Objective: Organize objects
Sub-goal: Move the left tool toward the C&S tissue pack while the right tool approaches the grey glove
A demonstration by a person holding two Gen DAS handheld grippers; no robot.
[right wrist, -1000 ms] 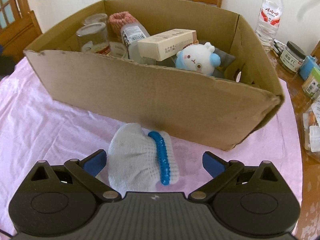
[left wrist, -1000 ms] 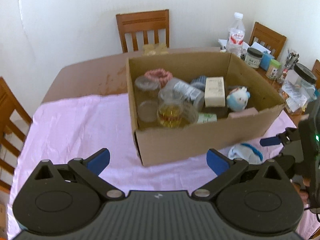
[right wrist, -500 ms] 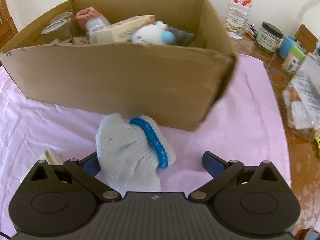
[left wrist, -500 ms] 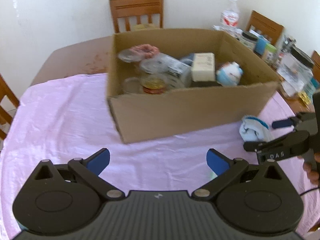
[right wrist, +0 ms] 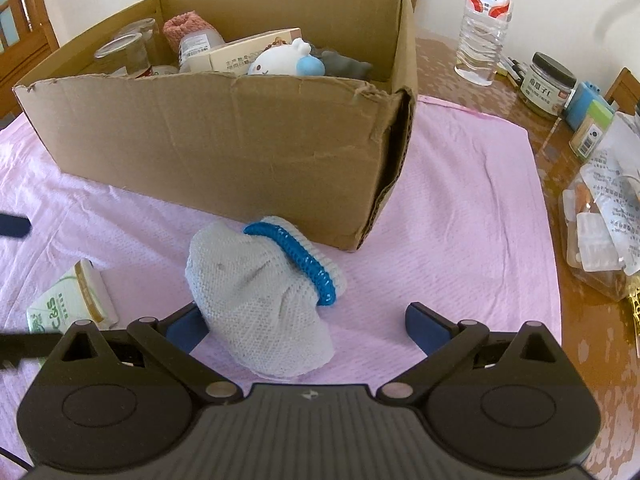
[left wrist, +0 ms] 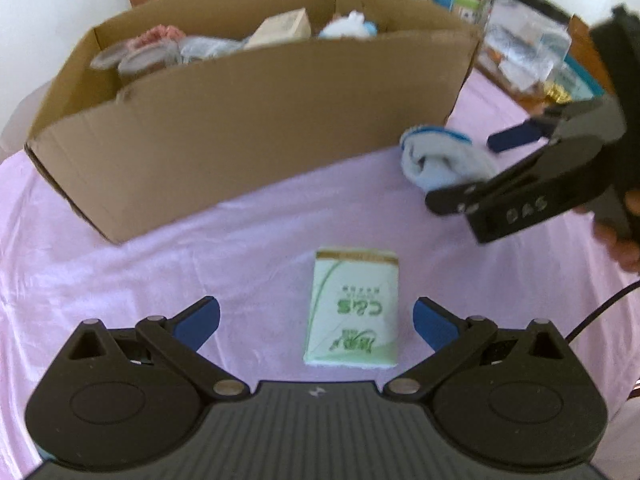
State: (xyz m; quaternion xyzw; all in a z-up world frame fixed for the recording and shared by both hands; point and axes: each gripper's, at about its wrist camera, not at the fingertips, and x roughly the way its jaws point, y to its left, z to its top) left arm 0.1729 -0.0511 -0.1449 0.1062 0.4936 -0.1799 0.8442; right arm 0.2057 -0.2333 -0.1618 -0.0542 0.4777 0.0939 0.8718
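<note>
A green and white tissue pack (left wrist: 353, 307) lies flat on the pink cloth, between the fingers of my left gripper (left wrist: 316, 320), which stands open around it. The same tissue pack (right wrist: 70, 300) shows at the left edge of the right wrist view. A grey knitted glove (right wrist: 264, 296) with a blue cuff band lies in front of the cardboard box (right wrist: 224, 140), inside my open right gripper (right wrist: 308, 328); its left finger touches the glove. In the left wrist view the glove (left wrist: 440, 156) sits by the right gripper (left wrist: 480, 176).
The cardboard box (left wrist: 256, 120) holds jars, a pink knit item, a beige carton and a white plush toy (right wrist: 280, 62). A water bottle (right wrist: 486, 24), a dark-lidded jar (right wrist: 548, 84) and plastic bags (right wrist: 604, 208) crowd the wooden table at the right. Chairs stand behind.
My left gripper dropped lower and nearer the table, bringing the tissue pack between its fingers. The right gripper shifted closer over the glove, with the box swinging leftward in its view.
</note>
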